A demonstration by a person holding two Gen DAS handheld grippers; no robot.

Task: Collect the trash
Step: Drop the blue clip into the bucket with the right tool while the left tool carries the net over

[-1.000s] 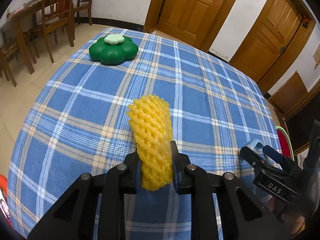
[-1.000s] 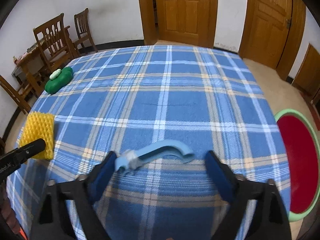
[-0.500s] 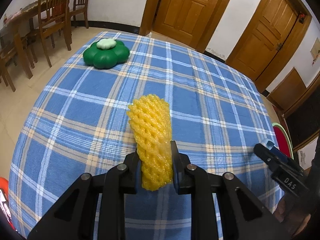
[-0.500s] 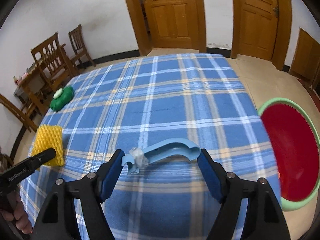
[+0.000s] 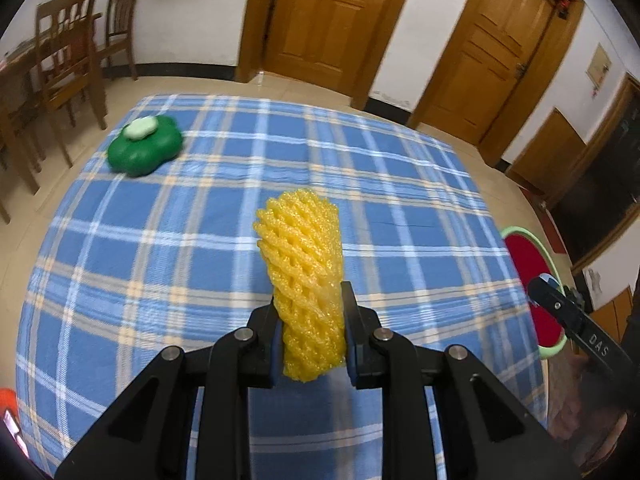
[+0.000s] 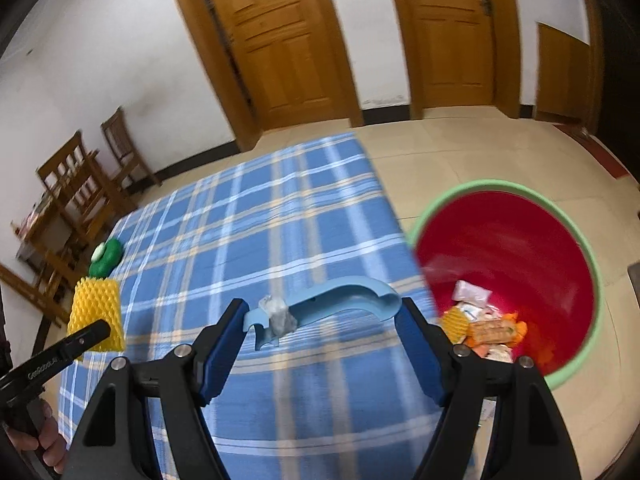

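A yellow foam fruit net stands up between the pads of my left gripper, which is shut on it above the blue plaid tablecloth; the net also shows at the left of the right wrist view. My right gripper grips a curved light-blue plastic piece by its two ends, lifted over the table's right edge. A bit of clear crumpled wrap clings to the piece. Right of the table, on the floor, stands a red bin with a green rim holding several wrappers.
A green flower-shaped object with a pale top lies at the table's far left corner. Wooden chairs stand beyond it. Two wooden doors line the far wall. The bin's rim shows past the table's right edge.
Both grippers have risen and swung right with their loads. In the right wrist view the red bin has come from the frame's edge well into view, its contents now visible.
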